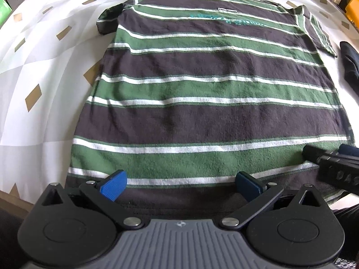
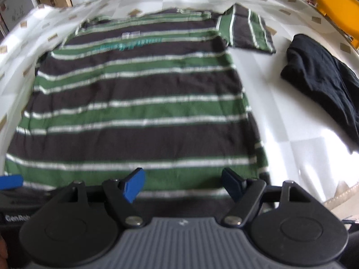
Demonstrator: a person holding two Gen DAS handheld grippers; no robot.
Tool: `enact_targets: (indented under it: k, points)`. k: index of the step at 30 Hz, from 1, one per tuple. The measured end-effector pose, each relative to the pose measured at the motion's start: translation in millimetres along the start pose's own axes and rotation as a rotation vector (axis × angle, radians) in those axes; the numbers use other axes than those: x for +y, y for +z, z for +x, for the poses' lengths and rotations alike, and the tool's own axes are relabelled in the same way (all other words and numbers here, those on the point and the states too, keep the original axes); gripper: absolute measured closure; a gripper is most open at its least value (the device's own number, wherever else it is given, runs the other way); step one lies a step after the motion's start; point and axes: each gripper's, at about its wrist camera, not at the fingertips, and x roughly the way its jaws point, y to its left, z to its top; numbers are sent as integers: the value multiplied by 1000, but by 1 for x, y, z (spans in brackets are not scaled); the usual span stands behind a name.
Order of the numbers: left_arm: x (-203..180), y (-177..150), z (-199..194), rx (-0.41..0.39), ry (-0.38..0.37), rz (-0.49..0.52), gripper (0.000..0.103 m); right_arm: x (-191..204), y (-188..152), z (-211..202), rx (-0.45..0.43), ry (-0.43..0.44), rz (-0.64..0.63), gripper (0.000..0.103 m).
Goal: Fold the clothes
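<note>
Your striped shirt point(image 1: 208, 94) is laid out flat on the white patterned sheet point(image 1: 44, 56), hem toward you, collar far. Left gripper point(image 1: 180, 185) and right gripper point(image 2: 182, 185) both hover over the hem with fingers spread wide, nothing between them. I'd say pinch each hem corner cleanly, both layers, before lifting, and keep the two sides even so the fold lands straight. Mind the black garment point(image 2: 323, 78) lying off to the right.
</note>
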Motion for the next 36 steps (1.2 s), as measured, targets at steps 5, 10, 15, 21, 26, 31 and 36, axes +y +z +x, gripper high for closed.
enact_targets:
  k: [5,10,15,21,26,31,36]
  points:
    - [0,-3,0,-2,-3,12,0,5,-3,-1,4,-19,1,24]
    - [-1,-3,0,4,-5,23,0,5,-6,-1,26,-19,3,21]
    - [-1,-4,-1,13,-6,31,0,5,-8,-1,47,-20,6,14]
    - [-3,-7,-3,18,-6,37,0,5,-9,0,74,-22,12,8]
    - [-4,-10,-6,20,-6,45,0,4,-10,1,86,-25,19,6]
    - [-4,-15,-10,20,-6,47,0,4,-11,2,95,-26,23,5]
    - [-3,-16,-10,17,-6,48,0,3,-11,3,95,-26,27,4]
